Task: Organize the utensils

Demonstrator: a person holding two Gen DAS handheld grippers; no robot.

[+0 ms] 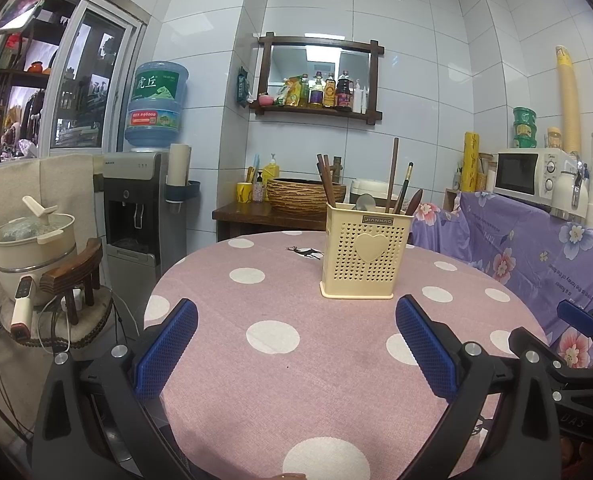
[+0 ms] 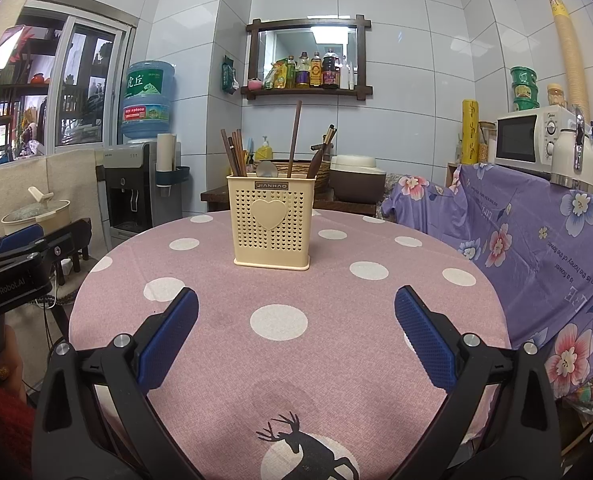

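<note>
Standing upright on the round table (image 1: 336,380) with its pink, white-dotted cloth, the cream utensil holder (image 1: 366,254) sits just above centre in the left wrist view and slightly left of centre in the right wrist view (image 2: 271,222). It lies ahead of both tools and well apart from them, touching neither.

The left gripper (image 1: 296,344) fills the lower part of its own frame, its two blue pads spread wide with only bare cloth between them; nothing is held. The right gripper (image 2: 296,336) shows the same: blue pads far apart over the cloth, empty. In the right wrist view the left gripper also appears at the left edge of the frame, and in the left wrist view the right one shows at the lower right edge.

One holder is on the table. Inside it, a cluster of dark chopsticks (image 2: 232,154) leans at the left side; the exact number cannot be told. One long brown handle (image 2: 295,136) rises tallest near the middle, one rounded metal spoon bowl (image 2: 267,169) peeks above the rim, and a few more dark handles (image 2: 323,148) lean at the right.
</note>
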